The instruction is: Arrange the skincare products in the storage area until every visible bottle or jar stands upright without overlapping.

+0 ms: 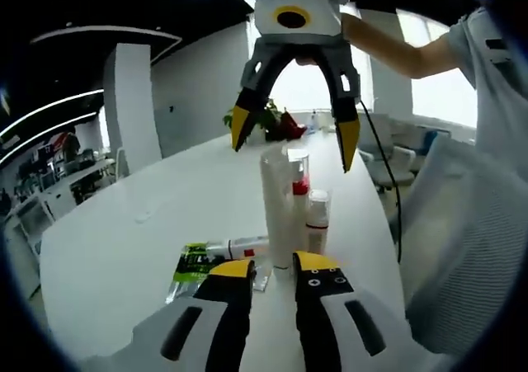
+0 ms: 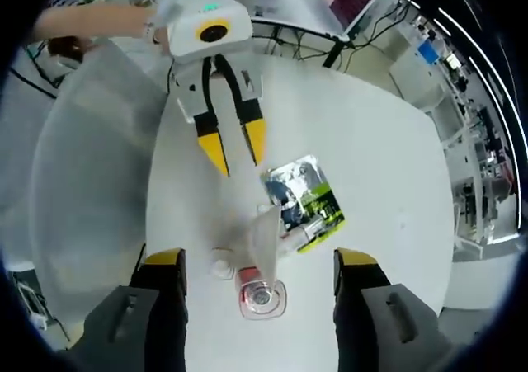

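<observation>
White table [image 1: 148, 223] in an office room carries the skincare items near its end. A tall white tube [image 1: 276, 207], a red-capped clear bottle [image 1: 299, 174] and a small pump bottle [image 1: 318, 215] are seen upright, clustered; a green packet [image 1: 194, 266] lies flat beside them. The right gripper [image 1: 293, 137] is held spread wide above the cluster. The left gripper [image 2: 233, 151] is nearly closed, pinching nothing.
</observation>
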Demonstrator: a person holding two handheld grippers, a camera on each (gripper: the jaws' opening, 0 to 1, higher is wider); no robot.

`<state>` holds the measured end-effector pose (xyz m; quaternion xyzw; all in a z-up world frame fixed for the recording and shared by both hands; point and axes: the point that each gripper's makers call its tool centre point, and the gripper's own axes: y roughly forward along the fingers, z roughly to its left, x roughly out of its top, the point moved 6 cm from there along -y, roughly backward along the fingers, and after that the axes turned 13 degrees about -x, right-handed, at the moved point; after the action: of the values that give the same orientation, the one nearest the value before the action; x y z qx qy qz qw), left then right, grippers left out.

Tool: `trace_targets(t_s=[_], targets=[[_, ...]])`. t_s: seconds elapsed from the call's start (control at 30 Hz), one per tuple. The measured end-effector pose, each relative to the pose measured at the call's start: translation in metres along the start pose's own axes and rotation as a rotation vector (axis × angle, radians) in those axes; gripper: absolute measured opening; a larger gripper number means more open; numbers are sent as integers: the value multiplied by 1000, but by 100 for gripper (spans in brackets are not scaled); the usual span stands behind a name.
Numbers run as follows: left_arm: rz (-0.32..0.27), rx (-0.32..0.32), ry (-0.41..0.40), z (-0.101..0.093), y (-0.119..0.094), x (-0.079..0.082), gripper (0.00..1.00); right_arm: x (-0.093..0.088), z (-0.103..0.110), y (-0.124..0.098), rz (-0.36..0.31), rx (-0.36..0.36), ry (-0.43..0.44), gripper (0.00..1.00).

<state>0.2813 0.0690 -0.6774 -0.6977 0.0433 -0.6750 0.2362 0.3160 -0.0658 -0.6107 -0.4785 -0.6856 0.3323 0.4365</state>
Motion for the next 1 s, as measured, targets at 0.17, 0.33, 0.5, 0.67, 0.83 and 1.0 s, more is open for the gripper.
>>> trace_targets(t_s=[0.17,0.33,0.5,0.67,0.83,1.0], targets=[[48,31,-8,-4,-10,1,40,-6,1,-5,-13,-19,26,83],[30,55,1,-12,-20,10,47,-11,2,-11,-33,-47,37,89],[1,84,-19,-9,-32,13,63,-16,1,-19,-72,-75,72,96],[7,113,-18,-17,-36,18,67,-23,6,-21,-93,-91,96,99],[-31,118,-38,-28,-38,28,81,-32,12,-22,-120,-108,146,100],[-20,132,-27,-36,-36,34,91,-39,20,-26,-133,-125,179,100]])
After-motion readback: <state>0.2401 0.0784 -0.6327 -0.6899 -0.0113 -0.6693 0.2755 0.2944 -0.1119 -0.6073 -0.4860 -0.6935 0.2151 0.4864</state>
